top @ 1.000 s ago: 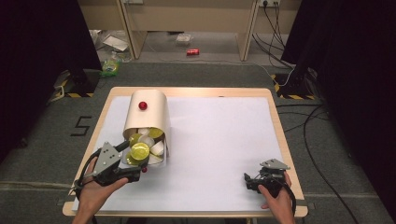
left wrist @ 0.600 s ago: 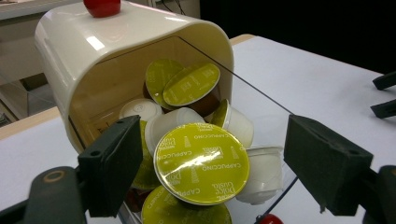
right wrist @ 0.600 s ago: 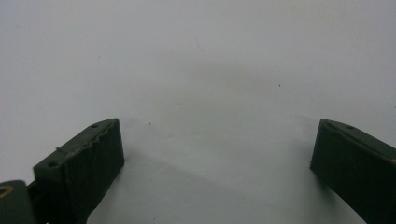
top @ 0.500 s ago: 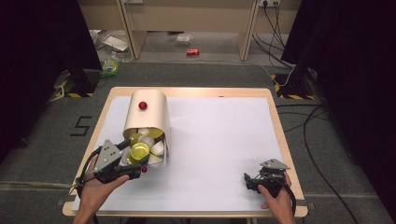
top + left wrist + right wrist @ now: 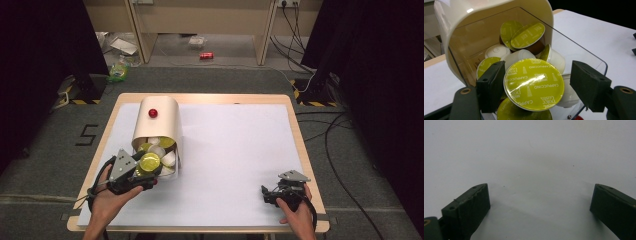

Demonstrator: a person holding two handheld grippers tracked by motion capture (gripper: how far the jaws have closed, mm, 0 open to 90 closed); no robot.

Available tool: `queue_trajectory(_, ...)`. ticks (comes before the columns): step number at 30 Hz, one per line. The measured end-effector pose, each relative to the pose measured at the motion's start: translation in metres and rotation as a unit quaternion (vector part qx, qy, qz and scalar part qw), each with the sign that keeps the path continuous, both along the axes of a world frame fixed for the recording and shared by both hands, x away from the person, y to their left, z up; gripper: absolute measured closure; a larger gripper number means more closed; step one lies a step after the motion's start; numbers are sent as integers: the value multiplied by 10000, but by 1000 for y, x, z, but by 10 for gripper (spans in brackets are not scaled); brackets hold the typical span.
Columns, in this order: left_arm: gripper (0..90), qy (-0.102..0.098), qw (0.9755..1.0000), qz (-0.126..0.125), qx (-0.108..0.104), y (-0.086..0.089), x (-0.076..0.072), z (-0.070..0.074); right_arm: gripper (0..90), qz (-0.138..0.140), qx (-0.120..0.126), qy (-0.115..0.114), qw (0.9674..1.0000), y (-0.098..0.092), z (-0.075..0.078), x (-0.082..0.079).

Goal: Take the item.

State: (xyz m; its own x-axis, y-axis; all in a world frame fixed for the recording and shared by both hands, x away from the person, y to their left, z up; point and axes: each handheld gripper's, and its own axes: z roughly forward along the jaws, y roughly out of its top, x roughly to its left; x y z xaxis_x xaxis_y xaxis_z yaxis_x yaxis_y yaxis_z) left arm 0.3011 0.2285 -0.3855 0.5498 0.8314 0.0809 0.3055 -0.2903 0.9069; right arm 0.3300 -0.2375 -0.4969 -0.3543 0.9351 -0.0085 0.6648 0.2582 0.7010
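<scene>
The yellow-green foil lid of the coffee capsule (image 5: pixel 534 84) between the left gripper's (image 5: pixel 537 85) jaws reads "Dolce Gusto" and "CAPPUCCINO". Those jaws have just been closing around it; one pad (image 5: pixel 491 86) meets the lid's edge, the other stands just clear, so nothing is clamped yet. The capsule sits at the mouth of a cream capsule bin (image 5: pixel 159 120) lying on its side at the table's left, a red knob (image 5: pixel 153 113) on top and a clear inner drawer (image 5: pixel 584 53) showing. Inside are more green-lidded and white capsules (image 5: pixel 525 35). The right gripper (image 5: pixel 272 192) rests at the near right, jaws wide apart over bare white paper (image 5: pixel 235 150) covering the wooden table (image 5: pixel 295 125). Grey carpet (image 5: pixel 225 80), cables (image 5: pixel 345 145) and a red can (image 5: pixel 206 55) lie beyond.
</scene>
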Motion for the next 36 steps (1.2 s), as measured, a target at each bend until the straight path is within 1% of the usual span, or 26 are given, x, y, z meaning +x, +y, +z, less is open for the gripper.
queue_trajectory(6, 371, -4, 10000, 49, 15, 2, 1, 0, 27, 9, -4, -6, 10000, 0, 0, 0)
queue_trajectory(11, 376, -30, 10000, 33, 39, 2, 1, -1, 28, 6, -5, -5, 10000, 0, 0, 0)
queue_trajectory(13, 377, -45, 10000, 28, 24, 1, 1, -1, 28, 3, -9, -8, 10000, 0, 0, 0)
queue_trajectory(15, 378, -54, 10000, -20, -61, 2, 0, -1, 28, 5, -6, -6, 10000, 0, 0, 0)
queue_trajectory(16, 379, -54, 10000, -20, -61, 2, 0, -1, 27, 0, 0, -1, 10000, 0, 0, 0)
queue_trajectory(17, 379, -69, 9999, -48, -138, 2, -1, 1, 27, 0, 0, -1, 10000, 0, 0, 0)
queue_trajectory(18, 379, -145, 9997, -59, -191, 3, -4, 5, 28, 3, -8, -7, 10000, 0, 0, 0)
queue_trajectory(19, 379, -145, 9997, -59, -191, 3, -4, 5, 28, 6, -11, -10, 10000, 0, 0, 0)
queue_trajectory(20, 379, -217, 9996, -61, -188, 4, -7, 9, 27, 4, -8, -6, 10000, 0, 0, 0)
queue_trajectory(21, 379, -217, 9996, -61, -188, 4, -7, 9, 27, 4, -8, -6, 10000, 0, 0, 0)
queue_trajectory(24, 380, -315, 9991, -102, -274, 6, -12, 15, 28, 1, -10, -9, 10000, 0, 0, 0)
queue_trajectory(31, 380, -336, 9988, -110, -335, 12, -15, 19, 28, 2, -11, -8, 10000, 0, 0, 0)
queue_trajectory(33, 380, -366, 9985, -90, -389, 16, -17, 23, 28, 5, -7, -7, 10000, 0, 0, 0)
queue_trajectory(36, 379, -404, 9984, -76, -400, 19, -19, 25, 28, 5, -6, -5, 10000, 0, 0, 0)
